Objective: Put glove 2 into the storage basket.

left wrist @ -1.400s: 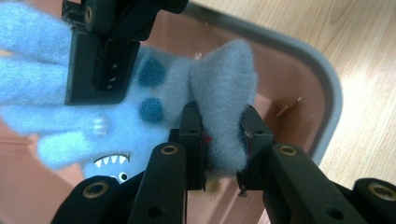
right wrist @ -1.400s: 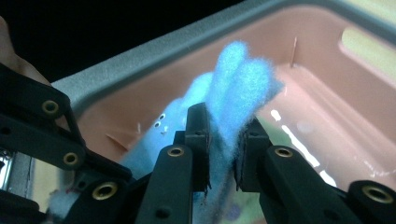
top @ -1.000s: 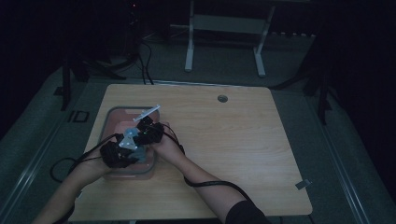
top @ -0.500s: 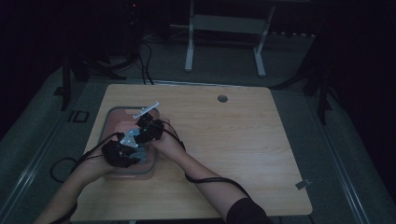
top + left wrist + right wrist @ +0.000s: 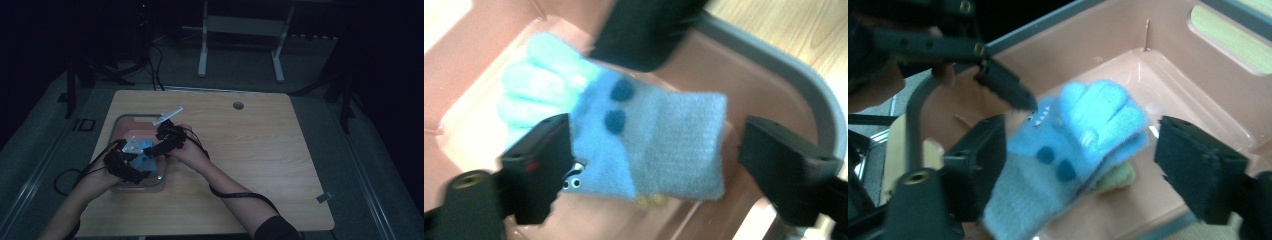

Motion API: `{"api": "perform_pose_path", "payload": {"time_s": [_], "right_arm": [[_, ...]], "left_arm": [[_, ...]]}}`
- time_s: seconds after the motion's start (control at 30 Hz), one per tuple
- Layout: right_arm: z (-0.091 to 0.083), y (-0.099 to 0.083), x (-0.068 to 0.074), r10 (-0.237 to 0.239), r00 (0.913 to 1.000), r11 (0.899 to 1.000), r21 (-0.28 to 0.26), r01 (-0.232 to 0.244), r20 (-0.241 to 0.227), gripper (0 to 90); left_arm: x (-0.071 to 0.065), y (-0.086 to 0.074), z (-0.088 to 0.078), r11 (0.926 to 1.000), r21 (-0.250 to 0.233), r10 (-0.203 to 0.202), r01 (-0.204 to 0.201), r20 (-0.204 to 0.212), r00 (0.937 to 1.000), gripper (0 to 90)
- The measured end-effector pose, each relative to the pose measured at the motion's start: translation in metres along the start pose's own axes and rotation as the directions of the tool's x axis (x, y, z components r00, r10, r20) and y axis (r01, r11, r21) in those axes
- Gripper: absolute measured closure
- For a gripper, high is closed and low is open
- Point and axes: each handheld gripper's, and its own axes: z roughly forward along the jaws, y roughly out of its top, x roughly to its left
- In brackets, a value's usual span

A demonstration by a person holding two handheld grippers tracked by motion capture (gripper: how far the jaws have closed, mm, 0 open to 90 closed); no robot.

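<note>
A blue knit glove [image 5: 644,145] with paler turquoise fingers and dark blue dots lies in a pink bin [image 5: 119,120] at the table's left. My left gripper [image 5: 659,155] straddles the glove's cuff end. Its jaws have just been opening and stand wide, with neither pad pressing on the glove. My right gripper [image 5: 1083,160] hangs over the glove [image 5: 1073,145] from the far side. Its jaws have also just been opening, with the glove loose between them. From above, the left gripper [image 5: 136,169] and right gripper [image 5: 156,148] meet over the glove [image 5: 145,152].
A yellow-green piece of cloth [image 5: 1118,177] peeks out under the glove. The bin has a grey rim [image 5: 784,75] and steep walls [image 5: 1108,30]. The table has a round hole [image 5: 238,105] at the back. A white-legged frame [image 5: 240,30] stands behind the table.
The right gripper has lifted a little and drawn back from the left one. The left hand has stayed put. Blue cloth now shows between the two grippers in the bin.
</note>
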Motion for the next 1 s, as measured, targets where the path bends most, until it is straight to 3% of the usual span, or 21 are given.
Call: {"api": "perform_pose_path", "payload": {"time_s": [0.13,0.27,0.33,0.47,0.63,1.0], "right_arm": [[-0.014,-0.004,0.001,-0.025,0.9996,1.000,-0.012,0.025,-0.011,18.0],[-0.028,-0.009,0.001,-0.037,0.9993,0.999,-0.019,0.037,-0.006,16.3],[-0.038,-0.015,-0.001,-0.041,0.9992,0.999,-0.036,0.041,0.003,15.9],[-0.049,-0.022,-0.004,-0.032,0.9995,0.999,-0.044,0.032,0.006,15.3],[-0.066,-0.038,-0.016,-0.015,0.9992,0.999,-0.042,0.017,0.037,14.8],[-0.090,-0.068,-0.031,0.002,0.9982,0.999,-0.046,0.000,0.060,14.7]], "left_arm": [[-0.003,0.006,-0.004,0.9987,-0.043,-0.027,0.027,0.001,0.9996,2.3],[-0.007,0.010,-0.006,0.9970,-0.071,-0.031,0.031,-0.003,0.9995,2.2],[-0.014,0.017,-0.008,0.9924,-0.117,-0.040,0.040,0.001,0.9992,2.2],[-0.017,0.021,-0.007,0.9906,-0.131,-0.040,0.041,0.008,0.9992,2.3],[-0.035,0.039,-0.001,0.9810,-0.191,-0.030,0.034,0.027,0.9992,2.2],[-0.061,0.062,0.015,0.9764,-0.216,0.030,-0.007,0.102,0.9944,2.3]]}}
